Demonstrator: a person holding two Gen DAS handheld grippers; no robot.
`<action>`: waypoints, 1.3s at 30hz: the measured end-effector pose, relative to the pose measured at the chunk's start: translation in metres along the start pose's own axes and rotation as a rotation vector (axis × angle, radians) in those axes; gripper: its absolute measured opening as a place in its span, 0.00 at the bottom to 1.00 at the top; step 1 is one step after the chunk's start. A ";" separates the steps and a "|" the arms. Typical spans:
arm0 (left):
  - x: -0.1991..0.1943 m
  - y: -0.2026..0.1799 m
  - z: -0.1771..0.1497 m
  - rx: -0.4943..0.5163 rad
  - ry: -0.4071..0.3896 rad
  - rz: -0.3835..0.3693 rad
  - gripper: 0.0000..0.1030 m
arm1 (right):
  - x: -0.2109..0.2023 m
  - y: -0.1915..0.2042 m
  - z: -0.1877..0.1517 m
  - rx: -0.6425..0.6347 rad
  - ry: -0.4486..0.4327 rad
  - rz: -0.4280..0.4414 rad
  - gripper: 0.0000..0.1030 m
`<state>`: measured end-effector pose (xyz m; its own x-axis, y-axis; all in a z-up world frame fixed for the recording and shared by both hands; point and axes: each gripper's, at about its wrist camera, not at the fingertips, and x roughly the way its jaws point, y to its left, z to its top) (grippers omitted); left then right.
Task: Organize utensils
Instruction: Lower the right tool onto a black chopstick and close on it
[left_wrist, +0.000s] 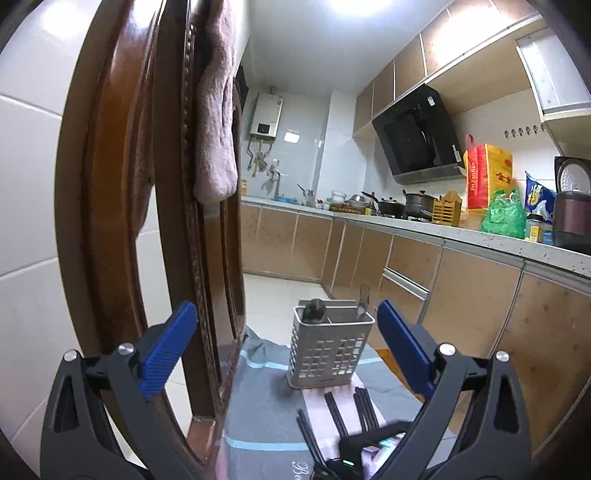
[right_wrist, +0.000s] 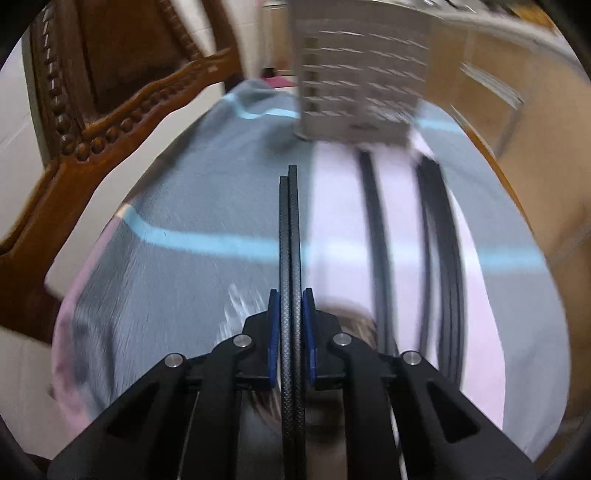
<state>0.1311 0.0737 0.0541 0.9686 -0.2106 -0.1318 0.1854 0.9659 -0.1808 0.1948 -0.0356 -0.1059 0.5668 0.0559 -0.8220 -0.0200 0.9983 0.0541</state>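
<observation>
A perforated metal utensil holder stands on a grey towel and holds a fork and a dark-handled utensil. It also shows blurred at the top of the right wrist view. Several black chopsticks lie in front of it on a pink cloth. My left gripper is open, above and short of the holder. My right gripper is shut on a pair of black chopsticks that point toward the holder. More chopsticks lie to its right.
A carved wooden chair back with a pink towel hung on it stands at the left; it also shows in the right wrist view. Kitchen cabinets and a cluttered counter run along the right.
</observation>
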 end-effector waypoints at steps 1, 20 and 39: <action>0.002 0.001 -0.001 -0.009 0.011 -0.002 0.95 | -0.006 -0.003 -0.007 0.016 -0.006 0.001 0.12; 0.014 -0.010 -0.006 0.039 0.068 -0.001 0.95 | -0.017 -0.023 0.010 -0.122 -0.090 0.060 0.38; 0.029 -0.021 -0.016 0.092 0.180 -0.017 0.96 | 0.010 -0.006 0.002 -0.195 0.015 0.089 0.20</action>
<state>0.1531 0.0451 0.0381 0.9215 -0.2428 -0.3031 0.2241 0.9699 -0.0955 0.2023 -0.0411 -0.1135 0.5435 0.1426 -0.8272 -0.2288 0.9733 0.0175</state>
